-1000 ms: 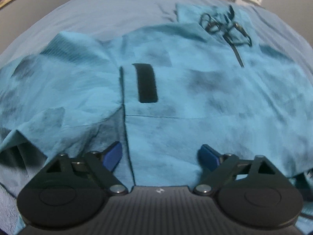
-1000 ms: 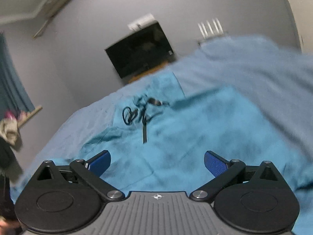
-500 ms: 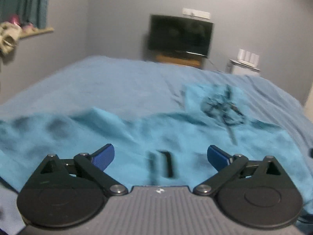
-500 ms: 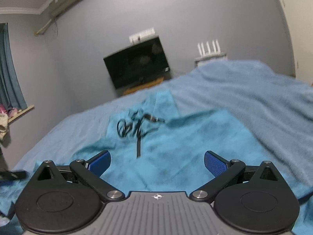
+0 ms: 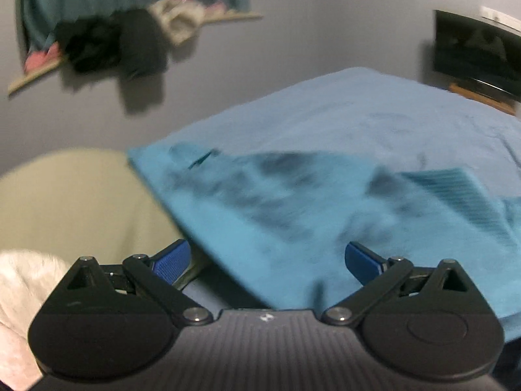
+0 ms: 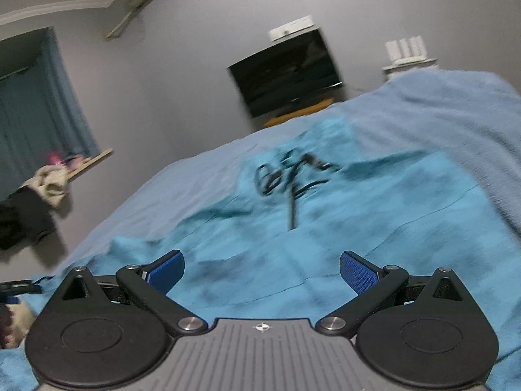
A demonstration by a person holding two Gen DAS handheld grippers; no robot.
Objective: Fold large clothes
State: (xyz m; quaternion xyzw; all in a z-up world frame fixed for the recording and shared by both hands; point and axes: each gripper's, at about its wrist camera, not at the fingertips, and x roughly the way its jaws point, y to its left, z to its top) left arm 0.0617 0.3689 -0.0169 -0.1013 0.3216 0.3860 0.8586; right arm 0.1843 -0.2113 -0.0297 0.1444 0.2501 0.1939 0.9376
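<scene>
A large teal garment with dark mottling [image 5: 293,202] lies spread on the blue bed cover [image 5: 374,107]; one ribbed cuff [image 5: 456,189] shows at the right. In the right wrist view the same garment [image 6: 358,221] shows its black drawstrings and zipper [image 6: 293,182]. My left gripper [image 5: 267,260] hangs open over the garment's left edge at the bed's corner, nothing between its blue pads. My right gripper [image 6: 262,268] also stands open above the garment's near part, empty. Both views are motion-blurred.
A pale floor [image 5: 71,202] lies left of the bed, with a white fluffy thing [image 5: 22,286] at the lower left. A shelf with piled clothes [image 5: 123,42] and a curtain are on the left wall. A black TV [image 6: 286,71] stands beyond the bed.
The left gripper has swung far to the left, from over the garment's middle to its left edge at the bed corner. The right gripper has tilted slightly, staying in place. Both stay open.
</scene>
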